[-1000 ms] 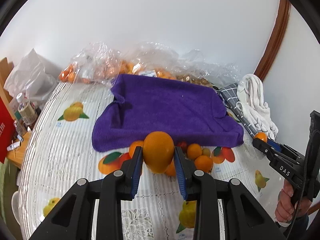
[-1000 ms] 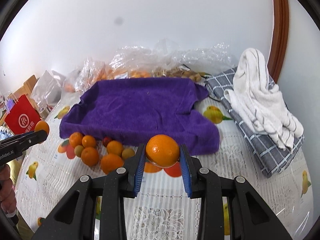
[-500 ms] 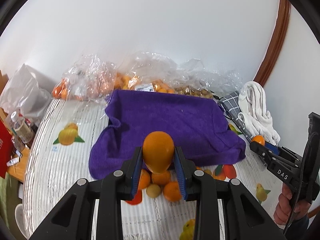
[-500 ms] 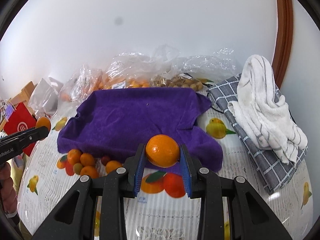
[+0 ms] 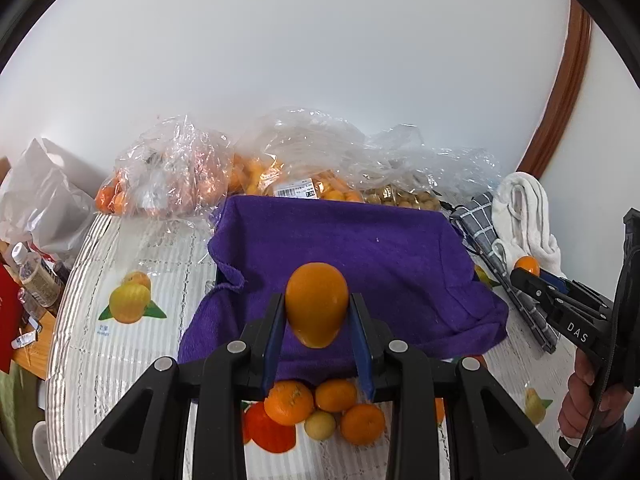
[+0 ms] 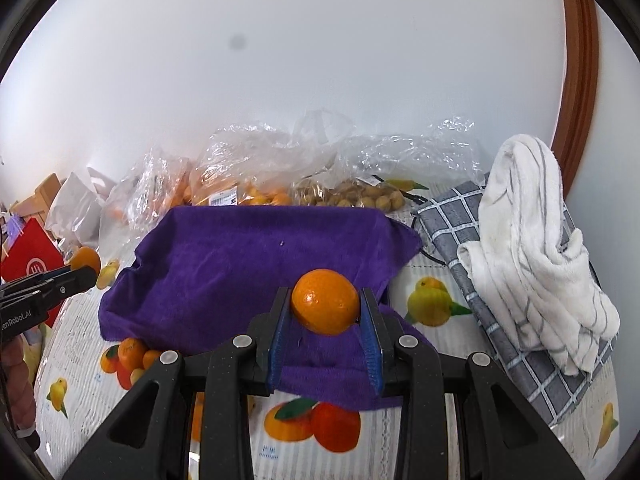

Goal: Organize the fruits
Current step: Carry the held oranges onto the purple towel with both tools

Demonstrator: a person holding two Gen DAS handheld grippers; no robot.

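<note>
My left gripper (image 5: 317,320) is shut on an orange (image 5: 317,308) and holds it over the near edge of the purple towel (image 5: 360,264). My right gripper (image 6: 325,320) is shut on another orange (image 6: 325,306) above the towel's near right part (image 6: 248,272). Several small oranges and a pale fruit (image 5: 320,408) lie on the tablecloth just under the left gripper; they show at the towel's left corner in the right wrist view (image 6: 132,354). Each gripper shows in the other's view, the right one (image 5: 532,276) and the left one (image 6: 82,268).
Clear plastic bags of fruit (image 5: 304,176) lie behind the towel by the wall. A white towel (image 6: 532,264) lies on a grey checked cloth (image 6: 520,352) at the right. A red box (image 6: 32,264), white bags and a bottle (image 5: 36,280) stand at the left.
Both grippers have moved forward and up with their oranges, from over the loose fruit and tablecloth to over the purple towel's near edge. Both stay shut.
</note>
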